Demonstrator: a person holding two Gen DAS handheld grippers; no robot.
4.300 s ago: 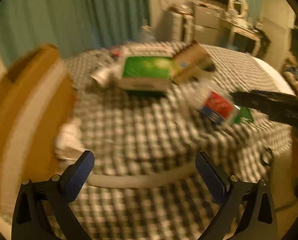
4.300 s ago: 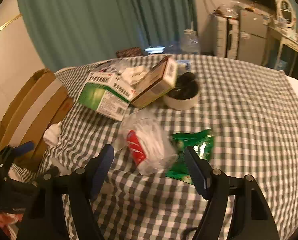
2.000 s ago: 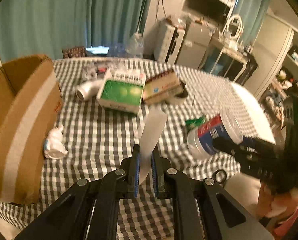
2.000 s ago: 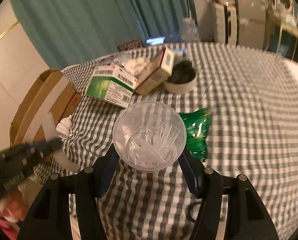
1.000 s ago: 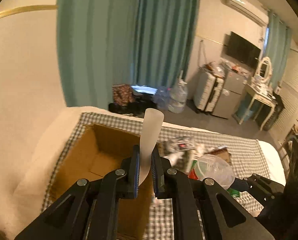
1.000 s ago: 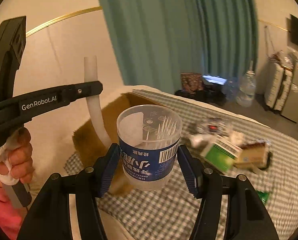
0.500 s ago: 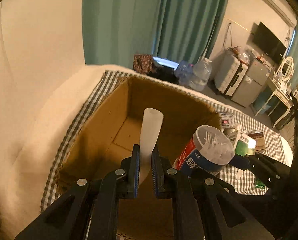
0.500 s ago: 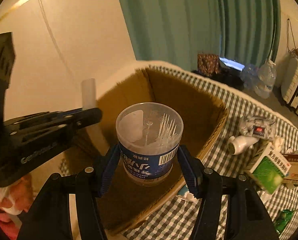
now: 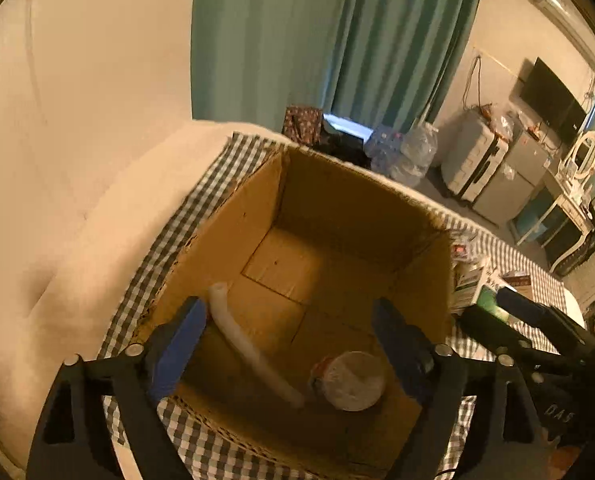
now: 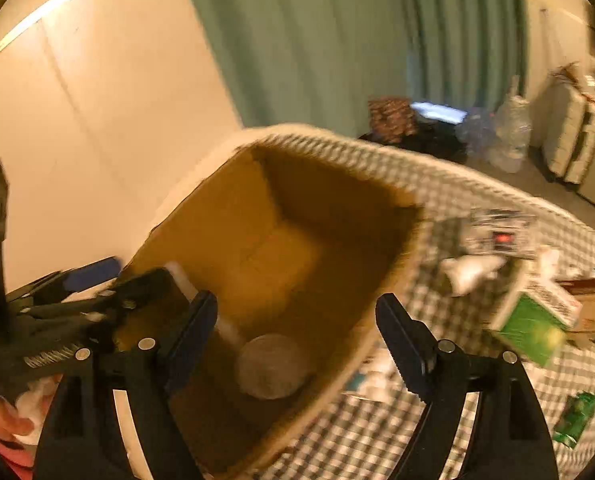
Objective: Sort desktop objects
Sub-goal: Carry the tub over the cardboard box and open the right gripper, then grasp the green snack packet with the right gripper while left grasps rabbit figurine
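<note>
An open cardboard box point(image 9: 281, 208) point(image 10: 217, 216) stands on the checked tablecloth. Inside it lie a curved white tube point(image 9: 253, 354) point(image 10: 183, 276) and the clear tub of toothpicks point(image 9: 351, 380) point(image 10: 271, 366), both loose on the box floor. My left gripper point(image 9: 291, 340) hangs over the box, its jaws opening wide, with nothing pressed between the pads. My right gripper point(image 10: 303, 334) is also above the box, jaws opening, the tub lying free below them. The right gripper's black fingers point(image 9: 509, 320) show at the right of the left wrist view.
On the cloth to the right of the box lie a green-and-white carton point(image 10: 533, 320), a brown carton point(image 10: 589, 304), a white bottle point(image 10: 471, 270), a crumpled wrapper point(image 10: 501, 232) and a green packet point(image 10: 575, 418). A cream wall and teal curtain stand behind.
Both grippers have opened: the white tube dropped from the left one and the toothpick tub from the right one, and both now lie in the box. Both hands sank closer to it.
</note>
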